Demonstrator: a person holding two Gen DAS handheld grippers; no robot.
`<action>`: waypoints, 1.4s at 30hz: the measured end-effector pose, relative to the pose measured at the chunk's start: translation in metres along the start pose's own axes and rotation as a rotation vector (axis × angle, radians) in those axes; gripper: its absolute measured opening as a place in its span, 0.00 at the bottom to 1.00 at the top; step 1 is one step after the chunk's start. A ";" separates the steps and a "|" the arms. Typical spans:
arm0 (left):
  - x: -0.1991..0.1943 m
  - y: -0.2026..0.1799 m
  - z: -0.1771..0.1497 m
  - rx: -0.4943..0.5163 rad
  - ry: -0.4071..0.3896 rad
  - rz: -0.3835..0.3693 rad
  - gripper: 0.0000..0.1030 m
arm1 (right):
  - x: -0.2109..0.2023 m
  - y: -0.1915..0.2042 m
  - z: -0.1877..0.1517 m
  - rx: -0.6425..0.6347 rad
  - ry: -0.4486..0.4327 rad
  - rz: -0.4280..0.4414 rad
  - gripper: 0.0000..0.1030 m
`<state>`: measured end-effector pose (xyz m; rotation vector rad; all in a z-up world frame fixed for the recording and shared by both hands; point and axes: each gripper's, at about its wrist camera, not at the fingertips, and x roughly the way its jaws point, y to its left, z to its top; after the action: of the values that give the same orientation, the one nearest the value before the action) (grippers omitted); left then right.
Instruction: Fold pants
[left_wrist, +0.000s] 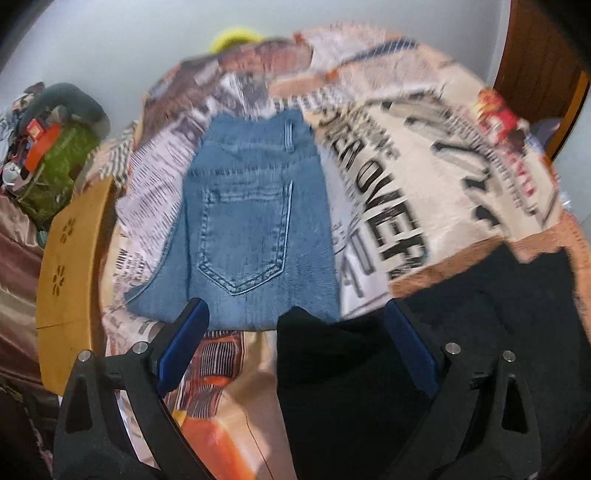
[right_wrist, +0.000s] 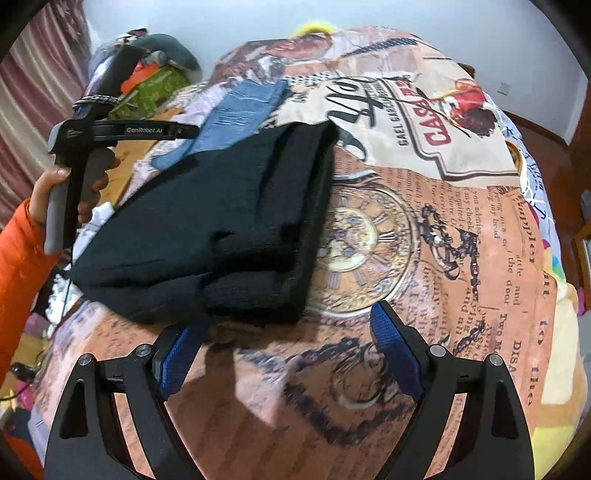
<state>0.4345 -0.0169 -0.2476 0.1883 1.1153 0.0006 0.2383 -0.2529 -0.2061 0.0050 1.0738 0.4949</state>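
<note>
Black pants (right_wrist: 221, 229) lie folded in a thick stack on the printed blanket (right_wrist: 424, 258); they also show in the left wrist view (left_wrist: 461, 350). Folded blue jeans (left_wrist: 243, 229) lie beyond them, back pocket up, and show in the right wrist view (right_wrist: 236, 110). My left gripper (left_wrist: 295, 314) is open and empty, hovering over the near edges of the jeans and the black pants. My right gripper (right_wrist: 288, 317) is open and empty at the near edge of the black stack. The left gripper's body (right_wrist: 122, 130) shows in the right wrist view, held by a hand in an orange sleeve.
A wooden bed frame edge (left_wrist: 70, 258) runs along the left. A pile of bags and clothes (left_wrist: 48, 147) sits at the far left by the wall. A yellow object (left_wrist: 232, 37) peeks over the bed's far edge. A wooden door (left_wrist: 543, 66) stands at the right.
</note>
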 end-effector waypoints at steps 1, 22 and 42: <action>0.012 -0.001 0.003 0.011 0.024 0.014 0.94 | 0.002 -0.003 0.002 0.007 0.002 0.000 0.84; 0.025 0.021 -0.096 0.108 0.236 -0.089 0.90 | 0.018 -0.104 0.063 0.189 -0.048 -0.182 0.79; -0.071 0.001 -0.148 0.023 0.116 -0.113 0.73 | -0.031 0.021 0.026 0.005 -0.052 0.084 0.79</action>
<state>0.2710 -0.0006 -0.2471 0.1468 1.2407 -0.1033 0.2404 -0.2401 -0.1626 0.0670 1.0270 0.5649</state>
